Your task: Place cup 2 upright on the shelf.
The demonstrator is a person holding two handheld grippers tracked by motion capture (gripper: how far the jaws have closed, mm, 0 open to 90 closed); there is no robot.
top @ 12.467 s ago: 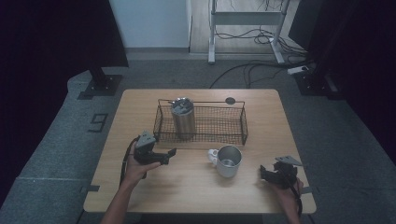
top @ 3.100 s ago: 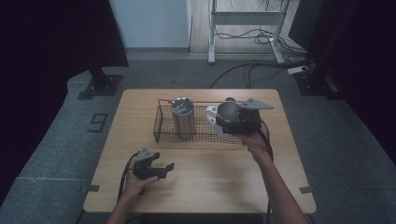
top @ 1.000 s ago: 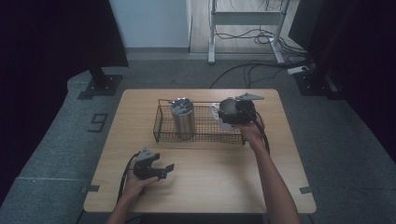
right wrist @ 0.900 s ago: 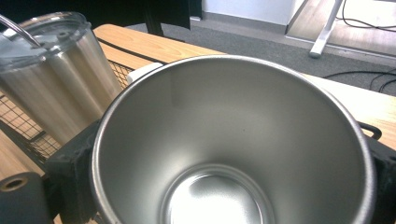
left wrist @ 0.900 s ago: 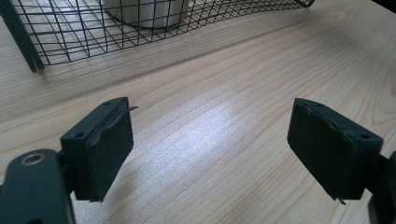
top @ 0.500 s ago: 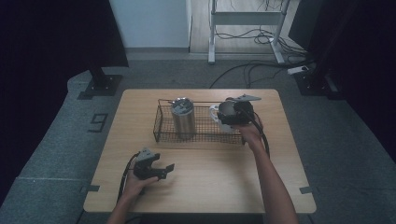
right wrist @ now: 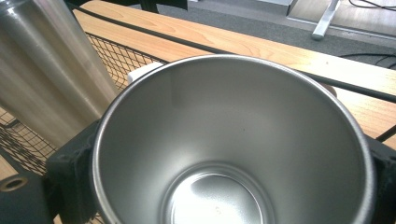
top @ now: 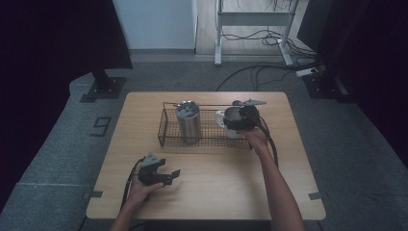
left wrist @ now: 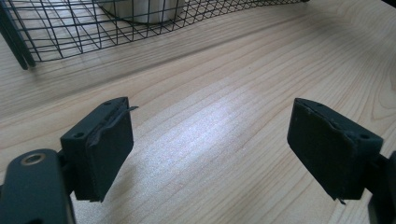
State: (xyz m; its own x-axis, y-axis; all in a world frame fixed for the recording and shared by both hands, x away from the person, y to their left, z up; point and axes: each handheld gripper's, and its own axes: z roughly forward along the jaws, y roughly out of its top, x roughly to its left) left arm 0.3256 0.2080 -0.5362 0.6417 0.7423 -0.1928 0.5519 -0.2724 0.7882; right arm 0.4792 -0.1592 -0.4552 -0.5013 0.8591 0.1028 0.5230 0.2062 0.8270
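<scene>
Mug (right wrist: 224, 154) has gone from the front of the table (top: 216, 178) to the right end of the wire basket (top: 166, 130), beside the steel tumbler (top: 188, 122). Right gripper (top: 238, 122) is pinching its sides. It is probably not set down yet, as its base is hidden. Left gripper (top: 168, 175) rests on the table, jaws spread, empty. Letting go is likely what remains.

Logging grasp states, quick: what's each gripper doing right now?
Left gripper: open, nothing between the jaws, low over the table.
Right gripper: shut on the mug, at the basket.
</scene>
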